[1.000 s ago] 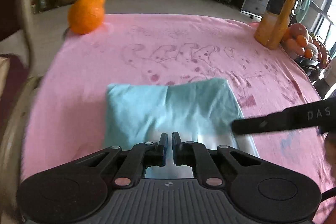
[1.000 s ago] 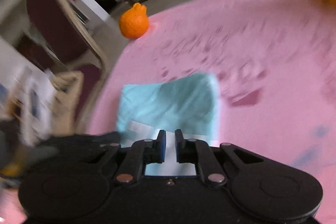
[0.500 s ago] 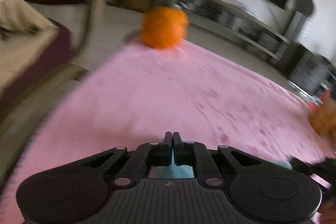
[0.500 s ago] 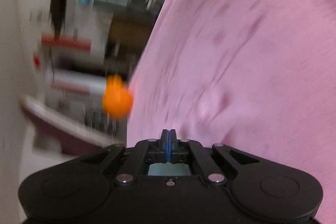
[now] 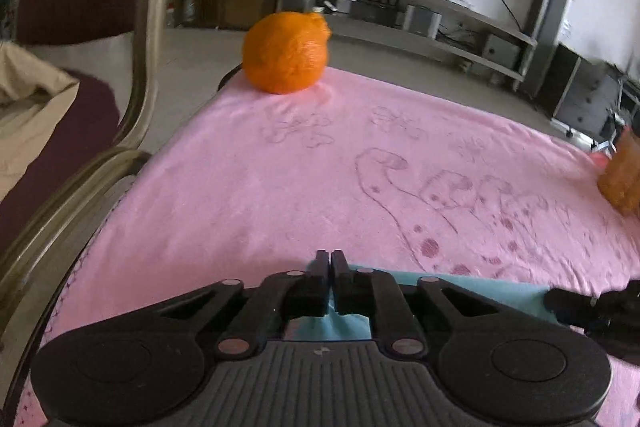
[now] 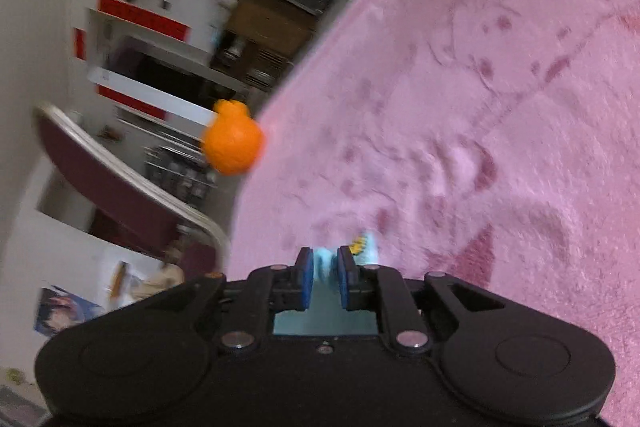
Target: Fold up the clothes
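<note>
A light blue cloth (image 5: 480,287) lies on the pink blanket (image 5: 320,167), close under both grippers. My left gripper (image 5: 331,261) sits at the cloth's left edge. Its jaws are opening, with only a thin slit between them and blue fabric showing in it. In the left wrist view the dark right gripper (image 5: 592,307) rests on the cloth's right end. In the right wrist view my right gripper (image 6: 323,257) is shut on a bunched fold of the cloth (image 6: 370,249), which sticks out past the blue pads (image 6: 305,267).
A large orange fruit (image 5: 286,53) sits at the blanket's far left corner, also seen as the fruit (image 6: 232,143). An orange juice bottle (image 5: 622,175) stands at the right edge. A maroon chair (image 5: 80,27) stands just left of the table.
A second ago the folded cloth lay flat ahead of both grippers. Both have since dropped onto its near edge and swung left. The right jaws now show cloth bunched between them.
</note>
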{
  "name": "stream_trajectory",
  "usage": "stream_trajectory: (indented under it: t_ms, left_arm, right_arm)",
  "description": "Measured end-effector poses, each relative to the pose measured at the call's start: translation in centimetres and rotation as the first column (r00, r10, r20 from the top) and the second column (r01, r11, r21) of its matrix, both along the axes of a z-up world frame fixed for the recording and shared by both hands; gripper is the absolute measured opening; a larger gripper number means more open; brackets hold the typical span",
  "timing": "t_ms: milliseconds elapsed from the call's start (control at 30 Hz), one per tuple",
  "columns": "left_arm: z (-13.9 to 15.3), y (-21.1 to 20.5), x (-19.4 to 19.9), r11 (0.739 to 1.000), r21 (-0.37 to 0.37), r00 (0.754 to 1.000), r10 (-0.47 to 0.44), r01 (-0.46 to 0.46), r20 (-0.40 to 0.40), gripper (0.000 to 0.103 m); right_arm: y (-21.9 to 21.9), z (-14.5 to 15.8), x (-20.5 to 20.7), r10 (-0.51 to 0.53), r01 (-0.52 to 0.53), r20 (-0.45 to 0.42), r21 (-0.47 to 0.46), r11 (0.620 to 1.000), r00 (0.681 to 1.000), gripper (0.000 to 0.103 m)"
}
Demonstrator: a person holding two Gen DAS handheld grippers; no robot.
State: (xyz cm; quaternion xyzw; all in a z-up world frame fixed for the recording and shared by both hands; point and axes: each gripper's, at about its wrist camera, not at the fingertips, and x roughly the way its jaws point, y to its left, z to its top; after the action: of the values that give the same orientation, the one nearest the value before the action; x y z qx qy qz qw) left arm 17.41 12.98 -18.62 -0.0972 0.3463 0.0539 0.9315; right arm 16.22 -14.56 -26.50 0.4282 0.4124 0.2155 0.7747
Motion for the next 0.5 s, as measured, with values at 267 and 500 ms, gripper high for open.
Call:
stream_trajectory:
  t_ms: [267,500]
  left_arm:
    - [3.4,4.1,-3.4,0.981,-0.059,0.982,0.187,-0.186,-0.004,0.006]
    - [5.3,2.0,-13.3,0.999,-0.033,1.0,0.015,-0.015,-0.016,0.011]
  right_arm:
    - [-5.4,2.2,-3.9,-0.247,0.245,-0.051,-0.035,0.969,0.968,0.011]
    - [-7.0,9.7,-10.8,-0.158,0.158,0.008,-0.149,0.976,0.987,0.018]
